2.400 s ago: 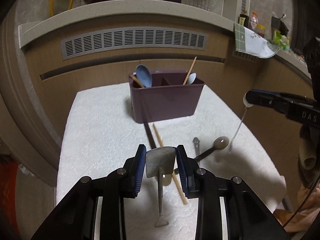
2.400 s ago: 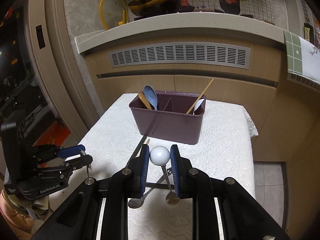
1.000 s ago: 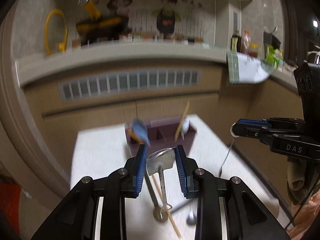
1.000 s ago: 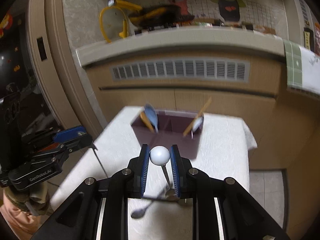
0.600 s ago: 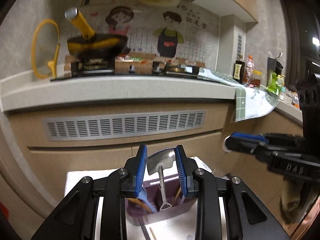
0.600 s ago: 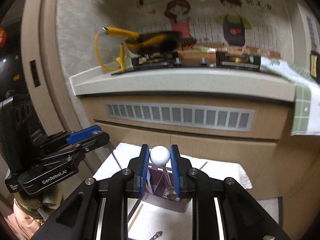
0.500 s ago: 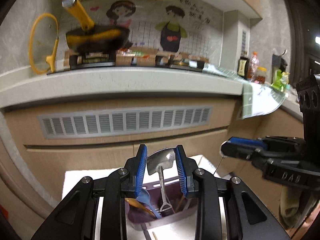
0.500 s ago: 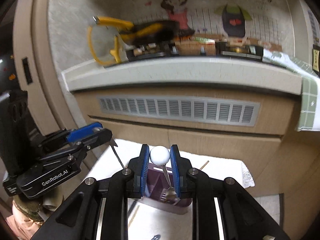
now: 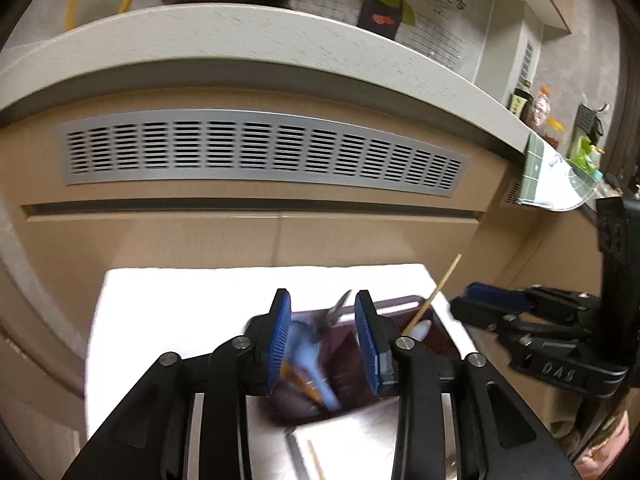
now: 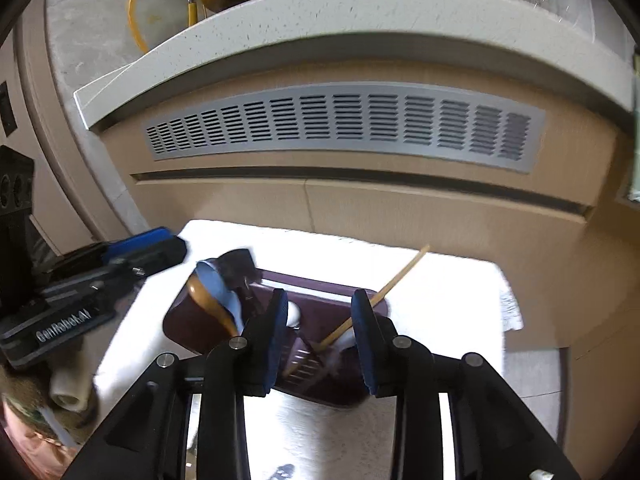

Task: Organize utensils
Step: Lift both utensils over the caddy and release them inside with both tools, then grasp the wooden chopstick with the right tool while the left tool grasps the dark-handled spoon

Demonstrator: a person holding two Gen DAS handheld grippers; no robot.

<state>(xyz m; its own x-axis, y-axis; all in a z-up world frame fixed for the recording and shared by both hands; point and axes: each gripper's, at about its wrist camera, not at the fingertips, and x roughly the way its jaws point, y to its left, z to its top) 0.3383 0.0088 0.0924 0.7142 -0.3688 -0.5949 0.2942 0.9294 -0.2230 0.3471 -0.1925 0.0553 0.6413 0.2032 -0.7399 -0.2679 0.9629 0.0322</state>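
1. Motion blur smears the contents of the purple caddy [image 10: 188, 328]: in the left wrist view a pale blue spoon [image 9: 310, 356] is a streak, and a grey metal shape [image 9: 340, 310] beside it cannot be read for certain.
2. The left gripper [image 9: 323, 340] hangs just above the caddy's left compartment. Its jaws are opening, and the blue pads touch nothing, though the blurred spoon and metal piece show between them.
3. The right gripper [image 10: 322, 336] is over the caddy's right side, its jaws likewise opening. A white rounded end [image 10: 294, 314] sits by the left pad, but whether it touches is unclear; the pads look released.
4. In the right wrist view the blue spoon, a brown wooden spoon [image 10: 210, 302] and a dark utensil [image 10: 240, 264] lean out of the left compartment. A wooden chopstick [image 10: 384, 284] slants from the right one.
5. The caddy's near wall is hidden behind both grippers, and its floor shows only as slots.
6. On the table [image 9: 140, 320], covered in white textured cloth, a chopstick tip [image 9: 316, 460] and a dark strip [image 9: 298, 456] are cut off at the frame's bottom edge.
7. Behind stands a wooden cabinet front with a grey vent grille [image 9: 260, 152] under a pale stone counter [image 9: 280, 48] — bottles at its far right.
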